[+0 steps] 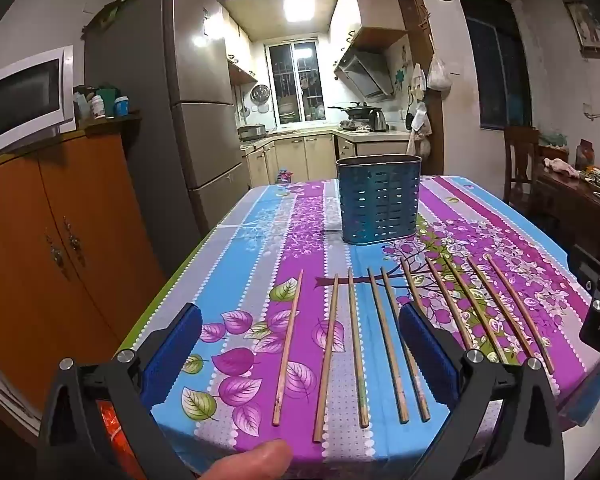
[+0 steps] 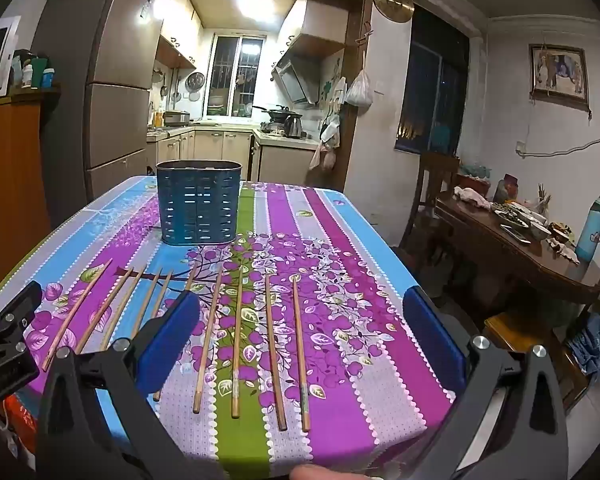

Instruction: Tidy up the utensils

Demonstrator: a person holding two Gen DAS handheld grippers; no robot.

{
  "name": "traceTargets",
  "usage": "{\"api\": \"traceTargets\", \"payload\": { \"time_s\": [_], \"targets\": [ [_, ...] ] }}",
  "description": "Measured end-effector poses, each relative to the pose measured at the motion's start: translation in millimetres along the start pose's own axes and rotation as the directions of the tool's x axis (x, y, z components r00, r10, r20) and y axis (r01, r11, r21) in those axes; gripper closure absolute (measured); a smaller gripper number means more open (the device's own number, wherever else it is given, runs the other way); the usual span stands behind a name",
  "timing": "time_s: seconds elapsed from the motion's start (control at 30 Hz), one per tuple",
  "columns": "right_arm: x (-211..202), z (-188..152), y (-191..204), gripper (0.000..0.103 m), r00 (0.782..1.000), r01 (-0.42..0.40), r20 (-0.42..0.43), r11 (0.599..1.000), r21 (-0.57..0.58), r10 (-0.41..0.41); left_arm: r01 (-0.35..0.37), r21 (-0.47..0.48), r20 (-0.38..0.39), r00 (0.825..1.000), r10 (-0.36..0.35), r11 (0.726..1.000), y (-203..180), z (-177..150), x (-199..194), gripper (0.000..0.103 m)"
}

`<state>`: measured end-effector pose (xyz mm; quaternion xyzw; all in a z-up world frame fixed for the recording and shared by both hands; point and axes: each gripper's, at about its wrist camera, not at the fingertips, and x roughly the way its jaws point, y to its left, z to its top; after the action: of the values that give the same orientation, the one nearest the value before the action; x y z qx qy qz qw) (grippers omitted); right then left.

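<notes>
table point(image 1: 256, 208): one, glossy floral striped cloth in blue, purple, grey | holder point(image 1: 379, 199): one, teal oval perforated metal, upright mid-table | chopsticks point(image 1: 358, 344): ten, slim wooden, flat in one row near front edge | left gripper point(image 1: 300, 350), right gripper point(image 2: 302, 340): blue ribbed pads spread wide, holding nothing

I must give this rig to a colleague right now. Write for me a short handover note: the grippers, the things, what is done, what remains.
Left gripper: open, empty, hovering over the left chopsticks.
Right gripper: open, empty, over the right ones.
Ten thin wooden chopsticks lie in a row on the near part of the floral striped tablecloth, roughly parallel.
The blue perforated metal utensil holder stands upright further back; no chopstick sticks out of it.
Done: nothing yet, it seems.
Left: grasp the chopsticks and probably put them into the holder.
</notes>
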<state>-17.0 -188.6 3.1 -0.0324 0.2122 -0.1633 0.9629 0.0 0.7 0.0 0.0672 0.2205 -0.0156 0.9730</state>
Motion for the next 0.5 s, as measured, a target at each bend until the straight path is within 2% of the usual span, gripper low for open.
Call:
{"api": "traceTargets", "payload": {
  "time_s": [0.23, 0.5],
  "targets": [
    [-0.8, -0.2, -1.0, 0.005, 1.0, 0.003, 0.005, 1.0, 0.002, -0.003, -0.009, -0.007, -0.007, 1.0, 0.009, 1.0, 9.9, 1.6, 4.5, 0.005],
    [-5.6, -1.6, -1.5, 0.005, 1.0, 0.001, -0.008, 1.0, -0.014, -0.001, -0.004, -0.006, -0.008, 1.0, 0.004, 1.0, 4.2, -5.8, 2.4, 0.005]
  ]
}}
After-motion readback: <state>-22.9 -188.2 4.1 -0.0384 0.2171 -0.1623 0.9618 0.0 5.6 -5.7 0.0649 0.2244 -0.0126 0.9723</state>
